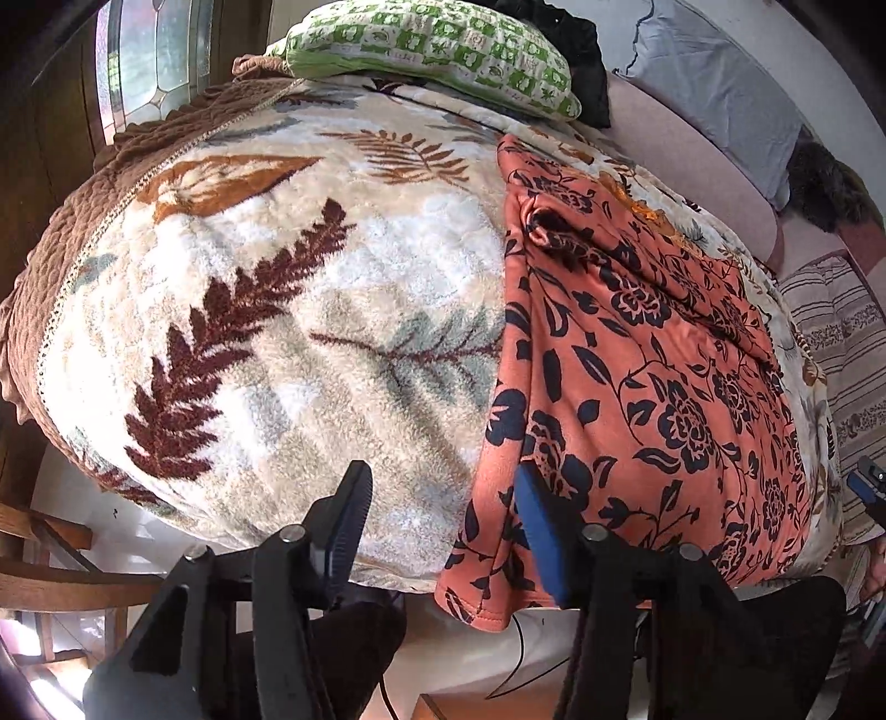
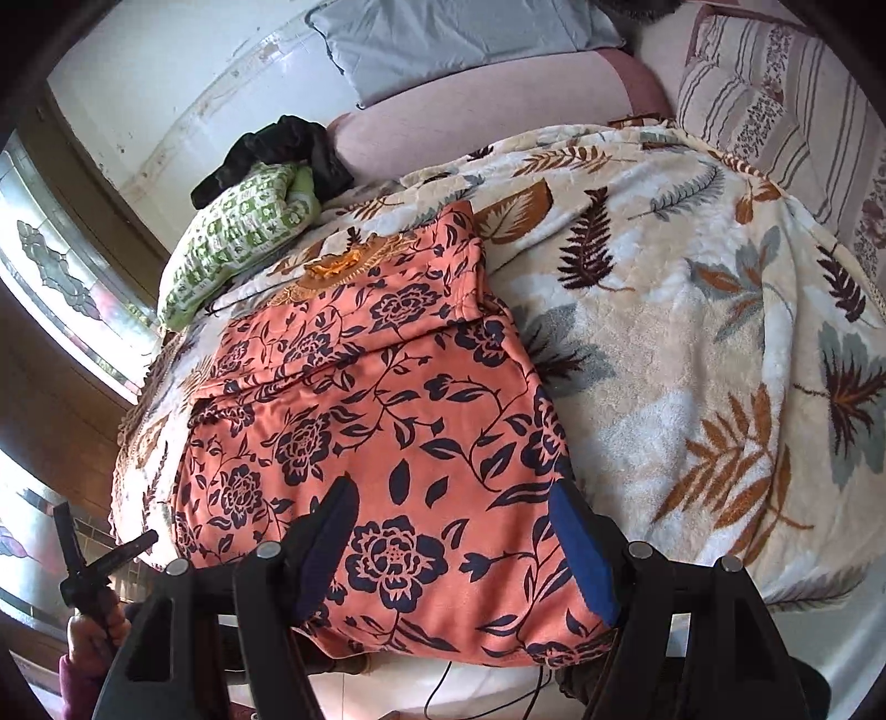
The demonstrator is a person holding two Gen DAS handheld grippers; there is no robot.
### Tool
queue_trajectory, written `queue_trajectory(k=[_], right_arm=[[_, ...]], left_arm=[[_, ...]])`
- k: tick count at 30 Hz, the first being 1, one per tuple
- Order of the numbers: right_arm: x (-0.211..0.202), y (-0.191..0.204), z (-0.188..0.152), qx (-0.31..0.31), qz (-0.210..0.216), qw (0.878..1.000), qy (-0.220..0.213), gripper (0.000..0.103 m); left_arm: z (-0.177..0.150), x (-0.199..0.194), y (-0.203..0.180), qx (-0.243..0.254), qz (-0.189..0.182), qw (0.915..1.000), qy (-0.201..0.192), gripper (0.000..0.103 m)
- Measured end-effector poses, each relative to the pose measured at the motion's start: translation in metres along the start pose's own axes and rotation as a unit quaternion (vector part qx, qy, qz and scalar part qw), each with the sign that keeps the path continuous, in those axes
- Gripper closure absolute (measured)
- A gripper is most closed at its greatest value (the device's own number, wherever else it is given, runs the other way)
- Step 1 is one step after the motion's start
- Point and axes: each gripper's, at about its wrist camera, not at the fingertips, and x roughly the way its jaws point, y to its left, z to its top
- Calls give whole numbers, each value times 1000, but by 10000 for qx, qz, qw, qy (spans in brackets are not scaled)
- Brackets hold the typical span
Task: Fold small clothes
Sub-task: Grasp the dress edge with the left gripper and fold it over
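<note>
Both tongs, left tongs (image 1: pixel 443 520) and right tongs (image 2: pixel 451 537), gape empty over the floral garment's (image 2: pixel 376 410) near hem.

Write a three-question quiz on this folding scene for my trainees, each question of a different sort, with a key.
1. True or false: the orange floral garment lies on the leaf-patterned blanket.
2. Multiple choice: the green patterned pillow lies A) on the garment, B) beyond the garment's far end, C) on the floor.
3. Fill in: both the left tongs and right tongs are ____.

Key: 1 true; 2 B; 3 open.
</note>
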Motion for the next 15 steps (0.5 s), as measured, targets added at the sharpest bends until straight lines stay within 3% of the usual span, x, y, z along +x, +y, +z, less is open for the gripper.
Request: queue_trajectory(k=[2,4,5,7,9,11,13,15], right_arm=[[3,5,-6,34,24,10000,35,30],[-2,27,-3,-239,76,9996,-147,30],[-13,44,1,-482,68,9978,-446,31],[-52,74,14,-728,379,9862,-1438,31],[-95,94,24,-738,792,9648,-2397,31],[-124,105,25,-804,849,9454,-3041,30],[-125,108,25,-973,643,9492,-2922,29],[-103,98,24,-1053,330,9671,-2292,29]], left_arm=[[-8,8,-9,126,-57,9999,41,56],[-17,14,-19,354,118,9993,32,56],[-21,16,-19,377,118,9992,26,56],[-23,22,-16,327,140,9993,73,55],[-18,23,-9,166,44,9998,-27,54],[-15,23,-13,300,-84,9995,-100,49],[-15,29,-26,722,157,9972,-70,49],[-17,32,-32,904,203,9957,-85,49]])
